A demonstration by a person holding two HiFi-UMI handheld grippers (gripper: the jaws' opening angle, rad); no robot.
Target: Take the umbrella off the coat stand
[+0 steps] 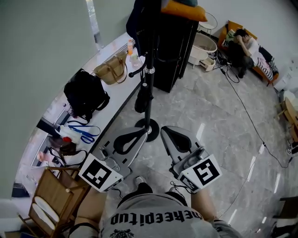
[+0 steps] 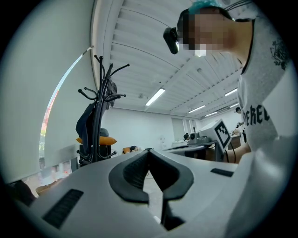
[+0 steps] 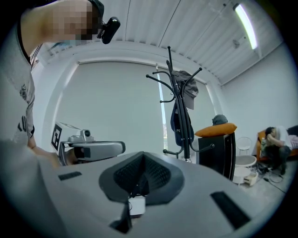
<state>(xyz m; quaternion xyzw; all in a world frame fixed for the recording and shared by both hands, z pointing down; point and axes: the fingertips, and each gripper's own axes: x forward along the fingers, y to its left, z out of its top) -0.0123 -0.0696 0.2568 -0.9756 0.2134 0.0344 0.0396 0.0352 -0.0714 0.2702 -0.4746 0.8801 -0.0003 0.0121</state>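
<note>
The black coat stand [image 1: 148,79] rises from its round base [image 1: 147,124] just ahead of both grippers in the head view. A dark folded oblong, apparently the umbrella [image 1: 143,100], hangs low against its pole. A dark jacket [image 1: 139,18] hangs from the top. My left gripper [image 1: 145,134] is shut and empty, close to the base. My right gripper [image 1: 164,131] is shut and empty, a little to the right of it. The stand [image 2: 100,116] shows in the left gripper view and, with a cap on it, as the stand [image 3: 179,116] in the right gripper view.
A counter [image 1: 122,95] runs along the window on the left with a tan handbag [image 1: 111,69], a black backpack [image 1: 85,95] and bottles [image 1: 132,49]. Behind the stand is a black cabinet [image 1: 172,46] with an orange cushion [image 1: 184,9]. A person [image 1: 242,44] sits far right; a cable [image 1: 251,121] crosses the floor.
</note>
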